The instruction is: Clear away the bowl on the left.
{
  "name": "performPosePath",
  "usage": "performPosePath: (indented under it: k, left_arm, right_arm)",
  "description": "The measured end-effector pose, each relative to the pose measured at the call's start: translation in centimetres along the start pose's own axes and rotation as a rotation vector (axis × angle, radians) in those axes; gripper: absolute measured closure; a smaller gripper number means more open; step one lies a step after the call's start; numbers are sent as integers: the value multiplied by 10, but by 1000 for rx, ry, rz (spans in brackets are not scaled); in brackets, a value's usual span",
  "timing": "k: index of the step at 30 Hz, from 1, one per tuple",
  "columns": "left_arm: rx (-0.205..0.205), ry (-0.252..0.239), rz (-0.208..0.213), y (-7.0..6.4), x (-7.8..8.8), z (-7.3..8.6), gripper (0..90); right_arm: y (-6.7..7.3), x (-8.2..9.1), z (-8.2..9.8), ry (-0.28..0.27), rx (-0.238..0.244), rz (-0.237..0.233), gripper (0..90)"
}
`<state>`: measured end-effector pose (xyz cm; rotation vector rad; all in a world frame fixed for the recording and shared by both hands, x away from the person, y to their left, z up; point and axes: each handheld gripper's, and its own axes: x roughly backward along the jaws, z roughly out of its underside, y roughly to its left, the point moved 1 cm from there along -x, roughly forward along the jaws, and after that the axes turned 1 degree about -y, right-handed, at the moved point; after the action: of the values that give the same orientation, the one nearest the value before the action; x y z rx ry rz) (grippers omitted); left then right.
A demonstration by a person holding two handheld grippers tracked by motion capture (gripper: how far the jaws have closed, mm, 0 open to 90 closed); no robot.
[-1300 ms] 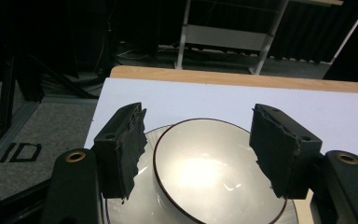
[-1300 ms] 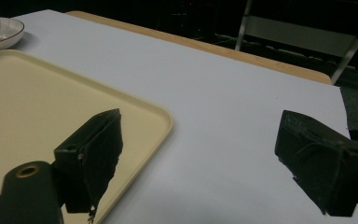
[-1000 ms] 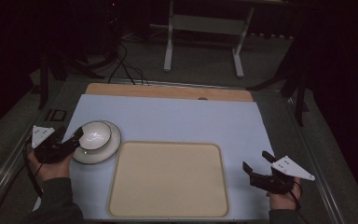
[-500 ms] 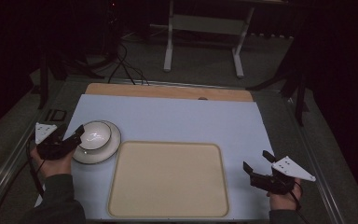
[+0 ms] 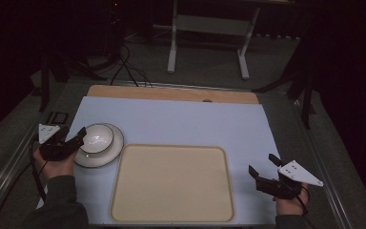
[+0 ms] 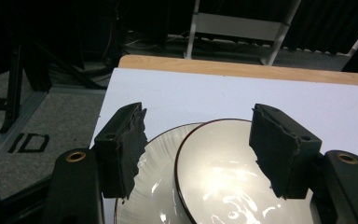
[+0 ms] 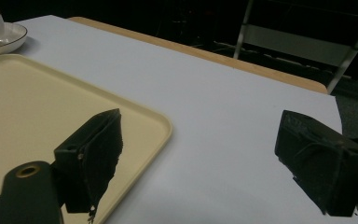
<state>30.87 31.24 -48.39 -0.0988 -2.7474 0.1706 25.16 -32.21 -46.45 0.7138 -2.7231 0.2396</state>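
A white bowl (image 5: 96,138) with a dark rim sits on a white plate (image 5: 110,151) at the left of the table. My left gripper (image 5: 79,137) is open at the plate's left edge, its jaws pointing at the bowl. In the left gripper view the bowl (image 6: 223,182) and plate (image 6: 156,186) lie just below and between the open jaws of the left gripper (image 6: 198,114), apart from the pads. A beige tray (image 5: 171,183) lies bare at the front centre. My right gripper (image 5: 262,165) hovers open to the tray's right and holds nothing. In the right gripper view the right gripper (image 7: 200,130) spans the tray's corner (image 7: 135,121).
A pale blue sheet (image 5: 181,119) covers the table, with a wooden strip (image 5: 171,94) along its far edge. Beyond the table stand a white metal frame (image 5: 207,43) and loose cables (image 5: 124,67) on a dark floor. A metal rail (image 5: 329,176) borders the right side.
My left gripper has moved a little forward along the plate's left edge, closer to the bowl. The right gripper, the tray and the bowl have stayed put.
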Motion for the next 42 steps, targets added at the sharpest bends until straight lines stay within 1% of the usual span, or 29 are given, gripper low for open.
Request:
performPosePath:
  k: [5, 10, 16, 20, 26, 31, 36, 42]
  left_arm:
    - [-3, 26, -5, 2, -6, 2, 364]
    - [13, 51, -10, 5, -11, 4, 369]
    - [29, 101, -14, 8, -19, 9, 386]
    - [53, 120, -11, 9, -21, 10, 417]
    - [63, 157, -21, 9, -25, 12, 459]
    - [86, 193, -11, 11, -27, 14, 499]
    - [87, 225, -2, 10, -30, 16, 547]
    - [107, 261, 14, 12, -34, 19, 597]
  right_arm:
    - [0, 0, 0, -2, 2, -1, 147]
    - [0, 0, 0, -4, 4, -2, 147]
    - [0, 1, 0, -3, 5, -2, 147]
    - [1, 1, 0, -3, 7, -2, 147]
    - [1, 1, 0, -3, 9, -3, 147]
    - [1, 1, 0, -2, 10, -3, 147]
    - [1, 1, 0, -2, 10, -4, 147]
    - [1, 1, 0, -2, 11, -5, 147]
